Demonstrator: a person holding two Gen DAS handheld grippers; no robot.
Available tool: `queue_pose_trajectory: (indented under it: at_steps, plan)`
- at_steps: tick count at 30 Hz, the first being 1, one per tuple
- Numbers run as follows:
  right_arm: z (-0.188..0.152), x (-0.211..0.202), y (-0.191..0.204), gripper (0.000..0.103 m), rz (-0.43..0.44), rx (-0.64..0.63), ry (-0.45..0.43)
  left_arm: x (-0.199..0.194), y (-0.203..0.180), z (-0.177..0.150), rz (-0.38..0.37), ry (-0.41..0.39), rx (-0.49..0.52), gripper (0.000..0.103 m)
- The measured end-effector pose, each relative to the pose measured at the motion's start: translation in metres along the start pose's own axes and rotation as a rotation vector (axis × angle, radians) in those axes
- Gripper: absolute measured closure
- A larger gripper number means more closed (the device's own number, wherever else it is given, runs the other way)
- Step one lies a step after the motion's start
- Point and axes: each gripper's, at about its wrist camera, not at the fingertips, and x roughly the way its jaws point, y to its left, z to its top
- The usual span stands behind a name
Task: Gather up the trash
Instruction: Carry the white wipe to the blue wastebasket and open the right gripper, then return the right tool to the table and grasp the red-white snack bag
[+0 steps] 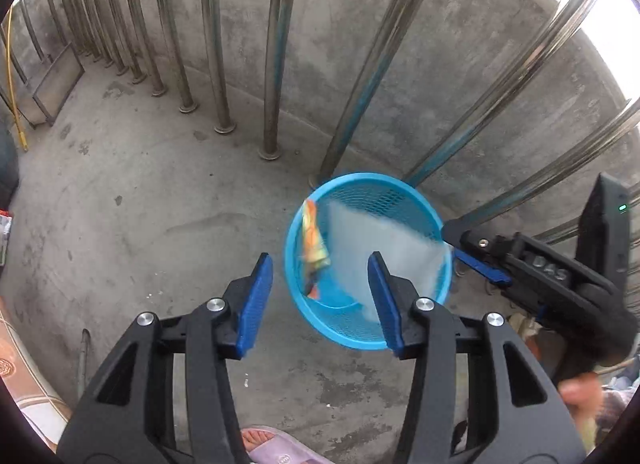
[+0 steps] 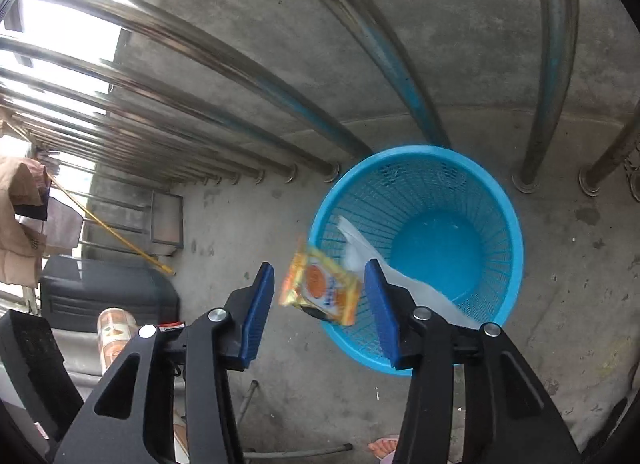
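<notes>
The left gripper (image 1: pixel 320 300) is seen half open, nothing pressed between its blue pads. The right gripper (image 2: pixel 319 302) is likewise parted; an orange and yellow snack wrapper (image 2: pixel 320 291) is caught loose in mid-air between its jaws. Beyond, a round blue plastic mesh basket (image 2: pixel 508 223) is set on the concrete floor (image 1: pixel 140 203) near steel railing bars (image 1: pixel 276 63), a translucent white plastic sheet (image 1: pixel 380 240) blurred over its rim.

round sky-blue plastic mesh basket (image 2: pixel 505 199): smooth, slightly glossy | orange-yellow snack wrapper (image 2: pixel 322 291): shiny printed film | translucent white plastic sheet (image 1: pixel 384 240): thin, filmy | grey concrete floor (image 1: pixel 160 199): rough, stained, matt | steel railing bars (image 1: pixel 276 43): polished metal | gripper pads (image 2: pixel 256 310): blue, ribbed, matt
</notes>
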Motion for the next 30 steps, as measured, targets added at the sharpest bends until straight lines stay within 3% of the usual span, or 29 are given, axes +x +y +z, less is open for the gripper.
queue_pose_trajectory:
  at_steps: [5, 8, 11, 15, 18, 22, 26, 30]
  plan:
    - [-0.01, -0.02, 0.008, 0.056, -0.002, -0.021, -0.064, -0.032, 0.01, -0.002, -0.035, -0.055, -0.031, 0.056]
    - [-0.02, -0.041, 0.026, 0.052, 0.012, -0.065, -0.103, -0.071, 0.016, -0.005, -0.056, -0.11, -0.021, 0.056]
    - [-0.037, -0.07, 0.056, 0.044, 0.052, -0.143, -0.134, -0.134, 0.026, -0.014, -0.079, -0.2, -0.003, 0.056]
    - [-0.071, -0.107, 0.115, 0.038, 0.16, -0.298, -0.115, -0.243, 0.052, -0.048, -0.062, -0.361, 0.018, 0.044]
    - [-0.105, -0.125, 0.156, 0.034, 0.272, -0.416, -0.03, -0.322, 0.081, -0.098, 0.013, -0.468, 0.017, 0.039]
    - [-0.167, -0.13, 0.198, 0.033, 0.393, -0.567, 0.159, -0.391, 0.125, -0.18, 0.159, -0.541, -0.051, 0.036]
    - [-0.232, -0.119, 0.225, 0.033, 0.466, -0.678, 0.397, -0.42, 0.165, -0.275, 0.322, -0.549, -0.186, 0.033]
    - [-0.3, -0.106, 0.248, 0.033, 0.47, -0.78, 0.575, -0.421, 0.184, -0.361, 0.401, -0.534, -0.328, 0.033]
